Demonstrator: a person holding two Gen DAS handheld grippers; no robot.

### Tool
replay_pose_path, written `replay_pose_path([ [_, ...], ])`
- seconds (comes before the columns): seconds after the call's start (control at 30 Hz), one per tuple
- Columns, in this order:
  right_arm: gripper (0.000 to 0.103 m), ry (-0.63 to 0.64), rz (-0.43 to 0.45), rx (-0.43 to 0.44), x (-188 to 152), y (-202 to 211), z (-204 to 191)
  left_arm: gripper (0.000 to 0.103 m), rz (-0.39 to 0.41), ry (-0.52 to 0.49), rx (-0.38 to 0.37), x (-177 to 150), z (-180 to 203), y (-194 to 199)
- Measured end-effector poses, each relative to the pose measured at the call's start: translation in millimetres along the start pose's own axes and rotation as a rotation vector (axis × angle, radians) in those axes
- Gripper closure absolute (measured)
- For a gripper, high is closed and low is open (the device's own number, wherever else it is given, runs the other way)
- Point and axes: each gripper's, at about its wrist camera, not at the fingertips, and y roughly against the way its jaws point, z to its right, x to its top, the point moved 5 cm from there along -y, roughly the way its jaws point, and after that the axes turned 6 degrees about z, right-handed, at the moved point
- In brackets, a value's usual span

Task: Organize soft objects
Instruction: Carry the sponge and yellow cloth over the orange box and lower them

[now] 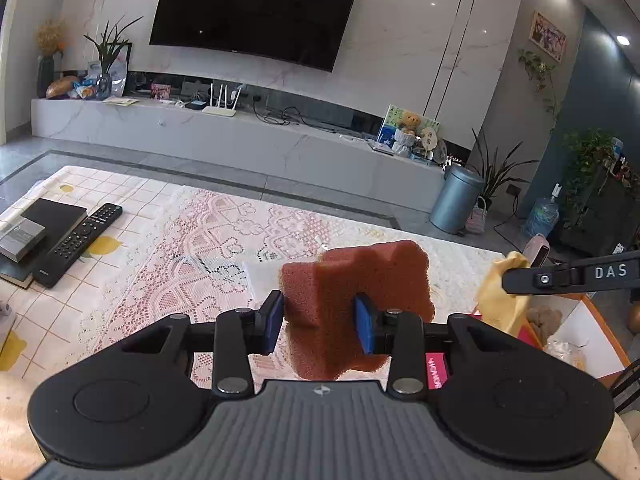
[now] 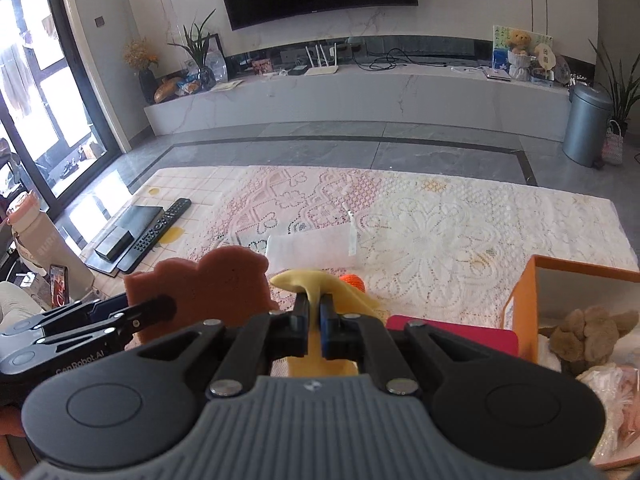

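Observation:
My left gripper (image 1: pixel 319 322) is shut on a reddish-brown sponge (image 1: pixel 352 300) and holds it above the lace-covered table (image 1: pixel 208 236). The sponge also shows at the left of the right wrist view (image 2: pixel 200 288), with the left gripper (image 2: pixel 80 320) on it. My right gripper (image 2: pixel 319 320) is shut on a thin yellow cloth (image 2: pixel 320 284), which also shows in the left wrist view (image 1: pixel 500 300). An orange ball (image 2: pixel 354 282) lies just beyond the cloth. An orange box (image 2: pixel 528 300) at the right holds a brown plush toy (image 2: pixel 584 336).
A folded white cloth (image 2: pixel 308 250) lies mid-table. A remote (image 1: pixel 78 238) and black books (image 1: pixel 44 216) lie at the table's left. A pink card (image 2: pixel 452 334) lies beside the box. A bottle (image 2: pixel 44 248) and phone (image 2: pixel 58 290) stand at far left.

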Motion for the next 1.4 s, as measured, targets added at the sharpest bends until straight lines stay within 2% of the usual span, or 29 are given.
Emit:
replay_pose_path([
  [0.13, 0.100, -0.013, 0.032, -0.036, -5, 34, 22, 0.060, 0.011, -0.004, -0.051, 3, 22, 10],
  [0.3, 0.100, -0.062, 0.064, -0.096, -11, 74, 62, 0.060, 0.031, -0.062, -0.144, 7, 72, 13],
  [0.47, 0.100, -0.090, 0.089, -0.168, -19, 112, 102, 0.060, 0.014, -0.130, -0.227, 3, 122, -1],
  [0.63, 0.100, -0.099, 0.094, -0.233, -25, 130, 143, 0.060, -0.006, -0.207, -0.312, 0, 174, -20],
  [1.0, 0.100, -0.113, 0.046, -0.366, -31, 123, 233, 0.060, -0.098, -0.353, -0.442, -21, 280, -85],
  [1.2, 0.100, -0.118, -0.018, -0.410, -40, 104, 282, 0.060, -0.180, -0.390, -0.455, -46, 316, -131],
  [1.4, 0.100, -0.133, -0.089, -0.439, -53, 76, 319, 0.060, -0.262, -0.407, -0.462, -70, 336, -168],
])
